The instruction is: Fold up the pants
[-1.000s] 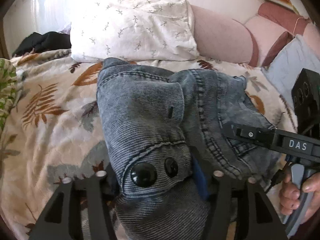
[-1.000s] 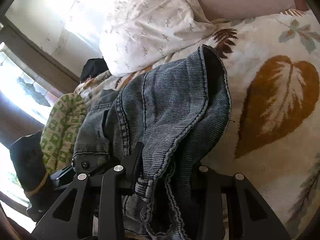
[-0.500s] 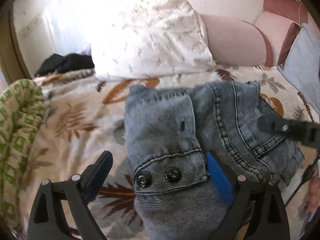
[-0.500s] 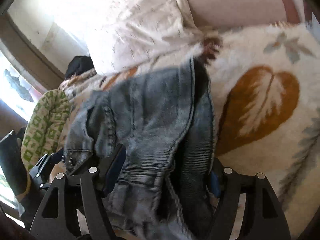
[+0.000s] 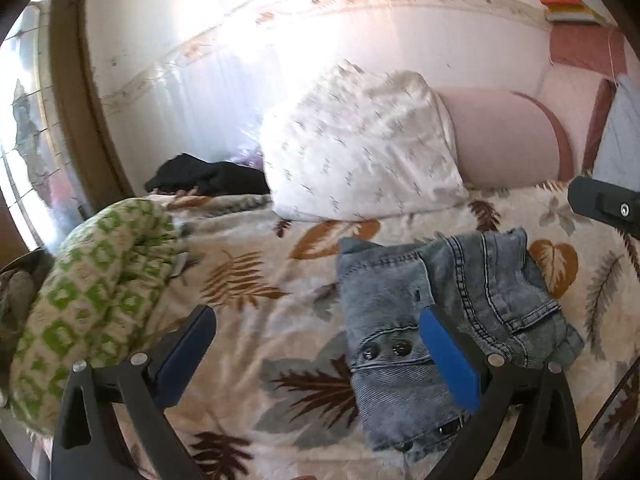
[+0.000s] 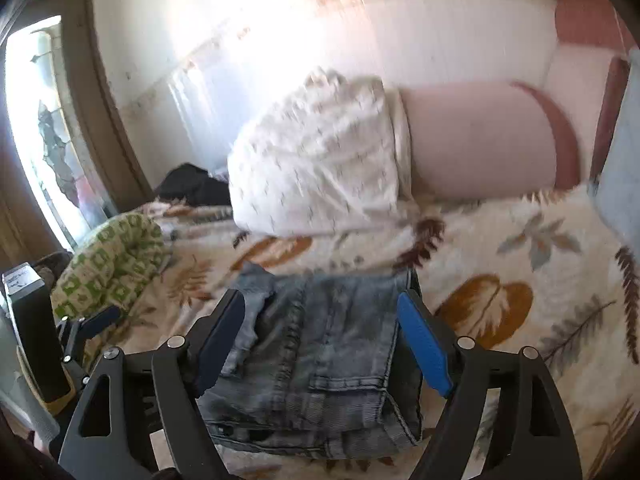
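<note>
Both grippers hang wide open above folded denim pants (image 5: 404, 312) on a leaf-print fleece blanket (image 5: 256, 320).

Left gripper (image 5: 316, 356) and right gripper (image 6: 322, 344) have just been opening; their ribbed blue pads (image 5: 448, 360) press on nothing, and both tilt downward toward the bed. The grey-blue jeans form a compact, thick rectangle, stitched seams and two dark snaps facing up. Behind them sit a crumpled white sprig-print pillow (image 5: 360, 148), a smooth pink bolster (image 5: 504, 136) and a green-checked quilt roll (image 5: 100, 276).
</note>
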{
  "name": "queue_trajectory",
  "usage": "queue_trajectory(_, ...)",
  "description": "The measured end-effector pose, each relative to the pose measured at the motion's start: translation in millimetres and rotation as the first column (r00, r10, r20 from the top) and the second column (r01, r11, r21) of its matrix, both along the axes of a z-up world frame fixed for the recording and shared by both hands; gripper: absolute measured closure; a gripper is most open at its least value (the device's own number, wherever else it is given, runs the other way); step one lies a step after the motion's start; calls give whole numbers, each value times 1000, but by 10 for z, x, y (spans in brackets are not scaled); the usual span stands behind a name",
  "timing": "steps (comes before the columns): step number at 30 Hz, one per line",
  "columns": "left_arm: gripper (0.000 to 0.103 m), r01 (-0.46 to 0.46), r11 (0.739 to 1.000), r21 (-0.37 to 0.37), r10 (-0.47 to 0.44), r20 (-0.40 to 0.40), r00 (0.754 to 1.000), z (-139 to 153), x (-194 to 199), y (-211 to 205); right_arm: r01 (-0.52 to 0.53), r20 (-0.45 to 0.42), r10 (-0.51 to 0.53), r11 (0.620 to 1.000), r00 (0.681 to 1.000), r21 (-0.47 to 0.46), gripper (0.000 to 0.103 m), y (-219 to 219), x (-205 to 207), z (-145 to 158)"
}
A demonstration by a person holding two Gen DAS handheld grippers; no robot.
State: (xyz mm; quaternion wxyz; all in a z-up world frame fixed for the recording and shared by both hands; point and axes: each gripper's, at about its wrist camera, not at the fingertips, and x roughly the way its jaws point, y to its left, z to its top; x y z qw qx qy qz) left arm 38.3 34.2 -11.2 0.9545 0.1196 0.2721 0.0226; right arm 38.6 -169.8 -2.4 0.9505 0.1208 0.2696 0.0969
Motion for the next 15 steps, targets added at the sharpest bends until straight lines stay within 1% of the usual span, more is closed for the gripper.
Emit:
queue_trajectory(5, 0, -29, 999, 12, 29, 68, 997, 209, -283, 56, 8, 78, -5, 999, 997, -35, 23, 135, -202, 235)
queue_trajectory(9, 0, -30, 999, -16, 31, 82, 996, 317, -494, 96, 13, 119, -4, 997, 993, -70, 22, 221, -372, 334)
queue_trajectory(15, 0, -57, 997, -46, 61, 104, 993, 479, -772, 177, 25, 153, -7, 993, 988, -113, 22, 312, -668, 358)
